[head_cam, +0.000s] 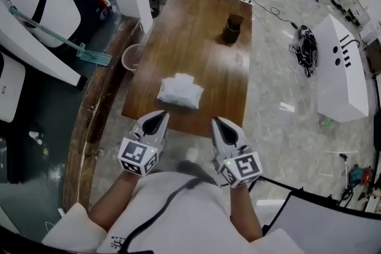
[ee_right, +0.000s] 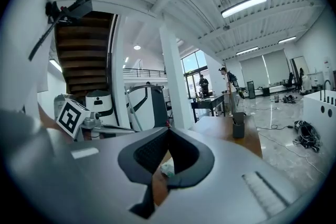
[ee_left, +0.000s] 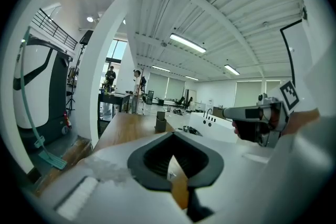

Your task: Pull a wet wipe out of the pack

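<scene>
The white wet wipe pack (head_cam: 180,91) lies flat on the wooden table (head_cam: 196,15), near its front edge. My left gripper (head_cam: 158,118) and right gripper (head_cam: 219,124) hover side by side just short of that edge, close to my body, both pointing at the pack. Both are shut with nothing held. In the left gripper view my left gripper (ee_left: 172,135) has its jaws meeting at the tips, and the right gripper (ee_left: 257,117) shows off to the side. In the right gripper view my right gripper (ee_right: 168,131) is closed too, with a bit of the pack (ee_right: 167,168) showing below the tips.
A dark cup (head_cam: 233,30) stands at the table's far right. A beige bucket (head_cam: 132,57) and a green mop (head_cam: 89,54) sit on the floor left of the table. Cables (head_cam: 307,47) and a white cabinet (head_cam: 340,71) are on the right. People stand far back (ee_left: 137,86).
</scene>
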Demonstrator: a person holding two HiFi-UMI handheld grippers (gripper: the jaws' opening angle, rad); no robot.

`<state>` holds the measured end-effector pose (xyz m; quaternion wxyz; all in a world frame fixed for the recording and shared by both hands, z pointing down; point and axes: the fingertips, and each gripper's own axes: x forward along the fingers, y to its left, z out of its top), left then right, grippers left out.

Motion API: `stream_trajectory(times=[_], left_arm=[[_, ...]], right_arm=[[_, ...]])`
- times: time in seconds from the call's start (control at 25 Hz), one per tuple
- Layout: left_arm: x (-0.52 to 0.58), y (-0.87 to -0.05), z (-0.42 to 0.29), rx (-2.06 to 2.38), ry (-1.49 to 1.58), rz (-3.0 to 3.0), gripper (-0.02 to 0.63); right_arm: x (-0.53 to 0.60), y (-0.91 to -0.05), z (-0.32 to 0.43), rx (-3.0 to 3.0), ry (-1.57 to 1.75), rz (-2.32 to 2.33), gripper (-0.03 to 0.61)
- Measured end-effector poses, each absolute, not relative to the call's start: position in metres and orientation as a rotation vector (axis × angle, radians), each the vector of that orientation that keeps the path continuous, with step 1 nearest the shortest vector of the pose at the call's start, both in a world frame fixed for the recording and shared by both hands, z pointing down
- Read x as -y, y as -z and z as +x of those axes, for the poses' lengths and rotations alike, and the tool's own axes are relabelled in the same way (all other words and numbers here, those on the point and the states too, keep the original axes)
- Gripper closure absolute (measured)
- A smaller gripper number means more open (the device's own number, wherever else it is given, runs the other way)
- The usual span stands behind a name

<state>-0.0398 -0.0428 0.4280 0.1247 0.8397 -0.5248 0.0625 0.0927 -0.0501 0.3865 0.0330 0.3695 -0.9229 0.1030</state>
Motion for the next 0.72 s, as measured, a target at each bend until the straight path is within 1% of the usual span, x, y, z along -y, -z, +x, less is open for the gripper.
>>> stream_trajectory(times=[0.36, 0.72], left_arm=[[0.079, -0.459, -0.014, 1.645, -0.304, 2.34, 0.609], [0.104, -0.483, -0.003, 1.639, -0.383, 2.311, 0.609]], right_arm=[[0.095, -0.426, 0.093, 2.861, -0.369, 0.894, 0.571], [0.109, -0.446, 0.09, 2.856, -0.458, 0.883, 0.571]])
